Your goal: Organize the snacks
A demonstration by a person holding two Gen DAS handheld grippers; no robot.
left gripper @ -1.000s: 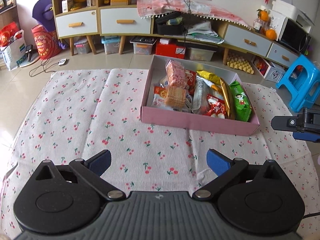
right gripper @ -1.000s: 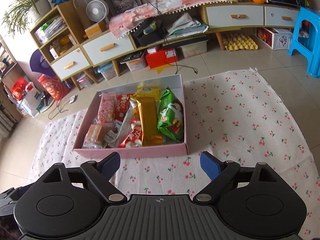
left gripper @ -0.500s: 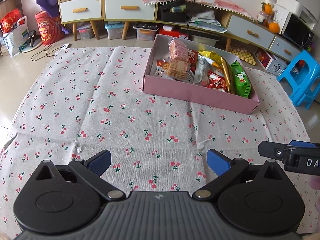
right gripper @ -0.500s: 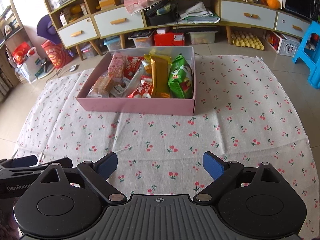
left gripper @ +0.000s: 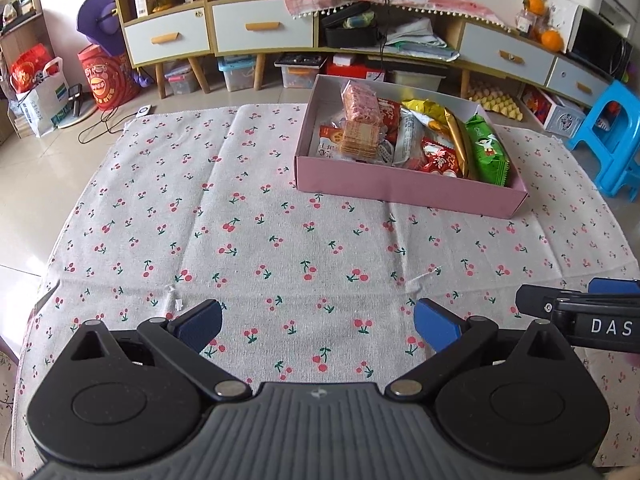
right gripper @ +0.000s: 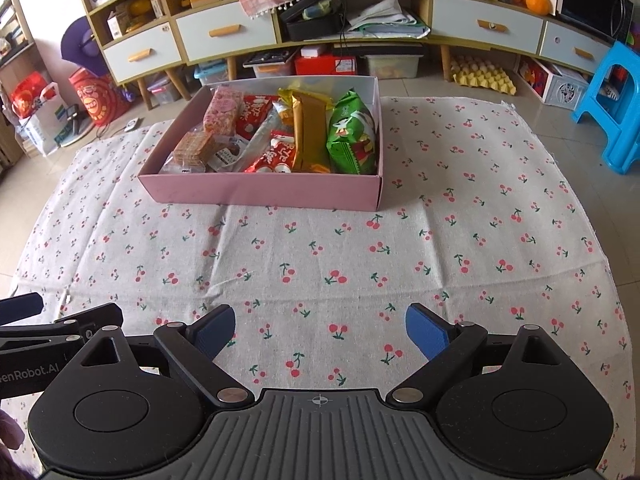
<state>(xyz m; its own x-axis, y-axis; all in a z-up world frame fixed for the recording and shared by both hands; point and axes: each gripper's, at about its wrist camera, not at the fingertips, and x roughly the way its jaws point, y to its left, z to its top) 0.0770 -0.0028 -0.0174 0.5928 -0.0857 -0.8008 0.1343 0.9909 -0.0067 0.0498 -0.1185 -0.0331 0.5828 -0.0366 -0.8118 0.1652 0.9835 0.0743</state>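
A pink box point(left gripper: 408, 186) point(right gripper: 260, 190) full of snack packets sits on a cherry-print cloth point(left gripper: 260, 240) point(right gripper: 460, 220) on the floor. Inside lie a green packet point(left gripper: 489, 150) point(right gripper: 354, 136), a gold bar point(right gripper: 310, 132), red packets point(right gripper: 274, 158) and biscuit packs point(left gripper: 360, 120) point(right gripper: 194, 148). My left gripper point(left gripper: 318, 322) hovers open over bare cloth well in front of the box, nothing between its blue pads. My right gripper point(right gripper: 320, 328) is open too, also empty, near the cloth's front. Each gripper shows at the other view's edge.
A low sideboard with drawers point(left gripper: 260, 32) point(right gripper: 224, 32) and storage bins lines the far wall. A blue plastic stool point(left gripper: 612, 136) point(right gripper: 612, 108) stands right of the cloth. Red bags point(left gripper: 106, 76) and a cable lie on the tiles at the left.
Both grippers drew back from the box and sank slightly, so the box looks farther away and more cloth shows. The right gripper's view levelled out; both stay open and empty.
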